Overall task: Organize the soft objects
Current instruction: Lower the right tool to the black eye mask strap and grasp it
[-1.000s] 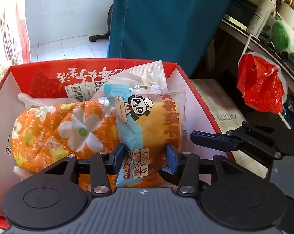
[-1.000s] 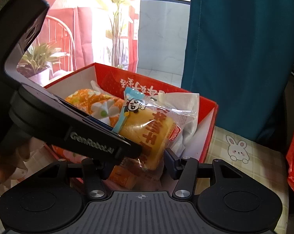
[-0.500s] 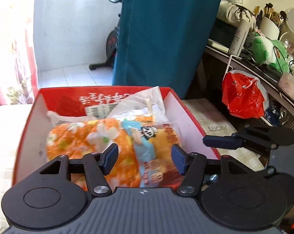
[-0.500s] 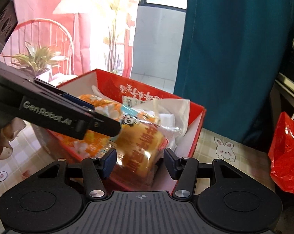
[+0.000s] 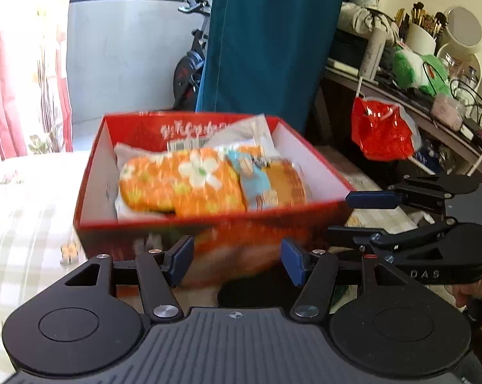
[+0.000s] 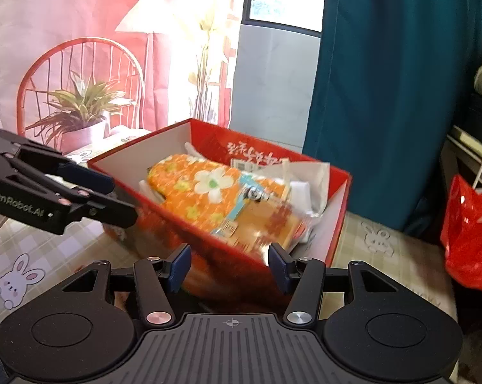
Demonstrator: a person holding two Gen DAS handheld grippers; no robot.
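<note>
A red cardboard box (image 5: 97, 176) (image 6: 336, 217) stands on the checked tablecloth. Inside lie an orange flowered soft item (image 5: 180, 182) (image 6: 193, 188), a bread pack with a panda label (image 5: 272, 182) (image 6: 260, 214) to its right, and white plastic wrapping (image 5: 253, 131) (image 6: 308, 172) behind them. My left gripper (image 5: 237, 264) is open and empty, in front of the box's near wall; it also shows in the right wrist view (image 6: 113, 195). My right gripper (image 6: 229, 267) is open and empty near the box's front corner; it also shows in the left wrist view (image 5: 359, 214).
A red plastic bag (image 5: 381, 134) (image 6: 471, 233) hangs at the right by a cluttered shelf (image 5: 400, 96). A teal curtain (image 5: 272, 41) (image 6: 400, 80) hangs behind the box. The tablecloth (image 5: 23, 224) (image 6: 394, 256) has rabbit prints. A potted plant (image 6: 81, 115) stands at far left.
My left gripper let go of the bread pack, which now lies in the box. Both grippers have drawn back and up from the box, jaws open.
</note>
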